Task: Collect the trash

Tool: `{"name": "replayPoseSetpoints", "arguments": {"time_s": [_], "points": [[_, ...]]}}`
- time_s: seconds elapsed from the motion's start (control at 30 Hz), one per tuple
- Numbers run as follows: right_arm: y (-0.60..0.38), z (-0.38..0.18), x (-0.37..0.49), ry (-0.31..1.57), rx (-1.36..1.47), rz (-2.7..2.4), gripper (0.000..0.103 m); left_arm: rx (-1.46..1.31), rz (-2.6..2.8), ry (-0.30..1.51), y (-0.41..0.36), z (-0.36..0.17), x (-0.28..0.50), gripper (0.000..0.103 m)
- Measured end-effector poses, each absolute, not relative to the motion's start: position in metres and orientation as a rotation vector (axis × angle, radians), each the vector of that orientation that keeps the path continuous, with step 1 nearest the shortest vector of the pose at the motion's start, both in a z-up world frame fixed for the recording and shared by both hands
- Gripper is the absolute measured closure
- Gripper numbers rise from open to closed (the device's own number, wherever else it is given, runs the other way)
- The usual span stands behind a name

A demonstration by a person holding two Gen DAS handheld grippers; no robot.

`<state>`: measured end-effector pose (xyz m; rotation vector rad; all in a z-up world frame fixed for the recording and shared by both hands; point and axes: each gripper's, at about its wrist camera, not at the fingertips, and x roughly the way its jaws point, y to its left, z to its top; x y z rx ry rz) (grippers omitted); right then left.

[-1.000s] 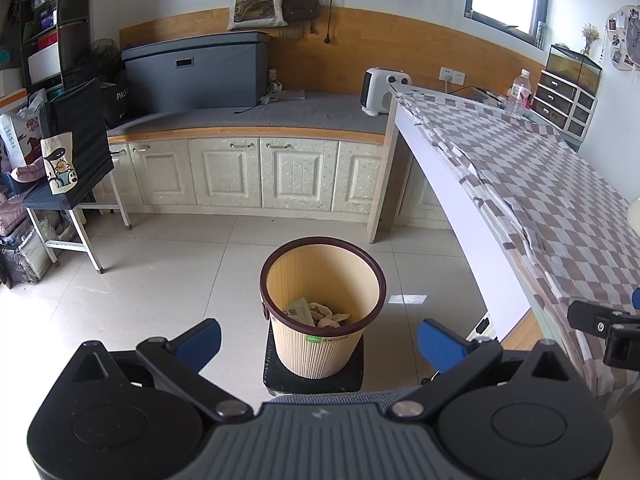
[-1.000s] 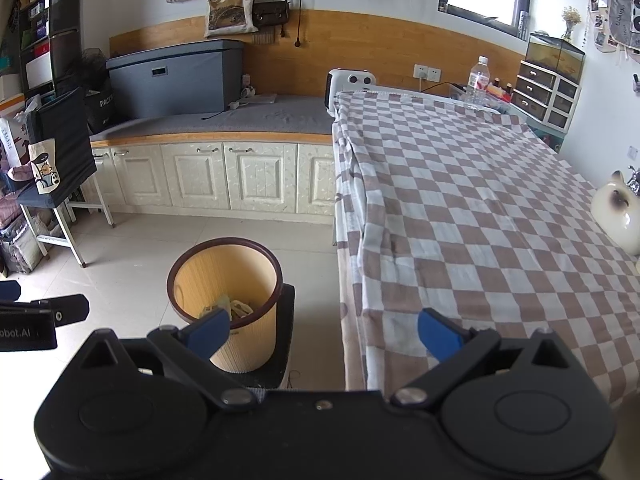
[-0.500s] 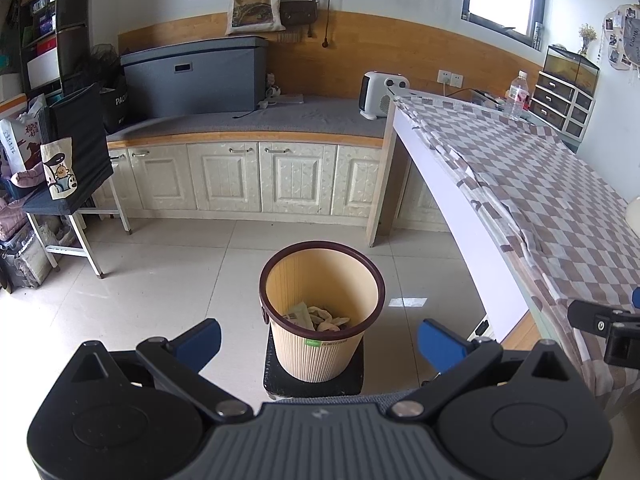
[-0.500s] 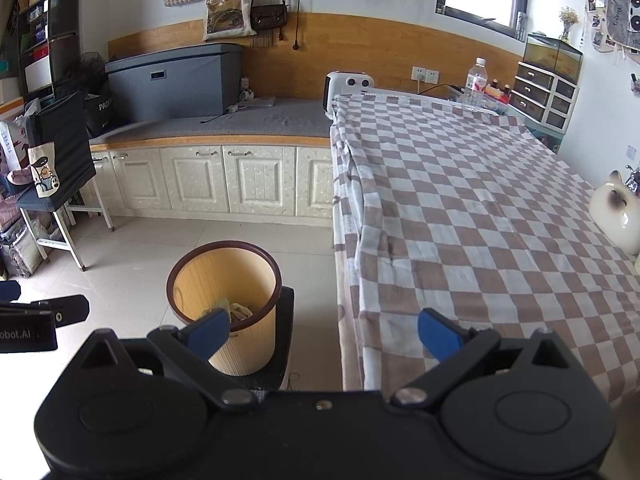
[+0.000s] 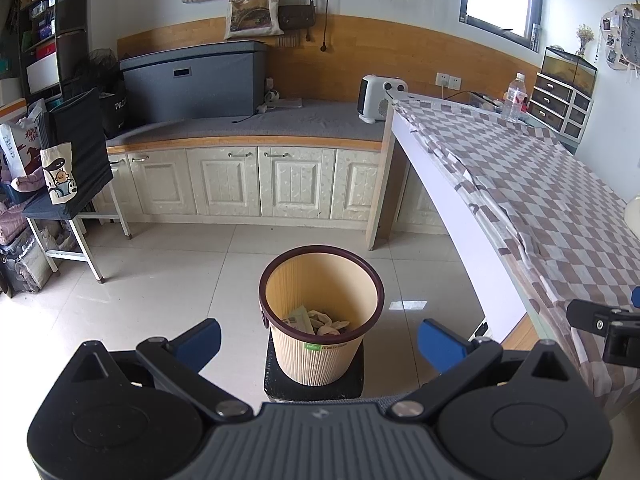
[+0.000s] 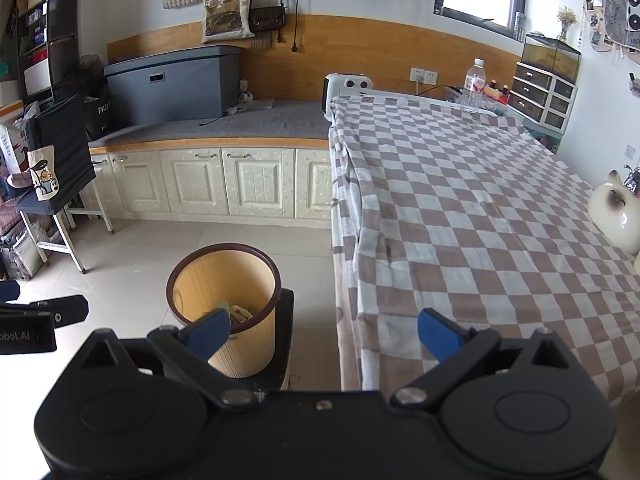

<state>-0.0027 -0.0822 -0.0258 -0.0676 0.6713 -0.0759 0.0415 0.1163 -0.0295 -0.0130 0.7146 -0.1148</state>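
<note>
Both cams sit high, tilted down along their own tongs. Left one faces the bin [image 5: 321, 312] dead on, right one looks over the checkered counter [image 6: 480, 216]. Both catch the bin and the cabinets [image 5: 256, 182].

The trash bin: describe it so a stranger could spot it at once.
Find the long table with the brown-and-white checked cloth; on the tiled floor beside its near end sits a low black stand. On that stand is the trash bin, a round, ribbed beige bucket with a dark maroon rim and crumpled paper inside, the only open container on the floor.
</note>
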Motion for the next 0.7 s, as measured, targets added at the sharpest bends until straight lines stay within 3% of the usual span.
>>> {"name": "replayPoseSetpoints", "arguments": {"time_s": [0.7], "points": [[-0.0843, -0.0231, -0.0034, 0.668, -0.066, -0.076, 0.002, -0.009, -0.117, 0.704, 0.1169, -0.0254, 0.0403, 0.000]]}}
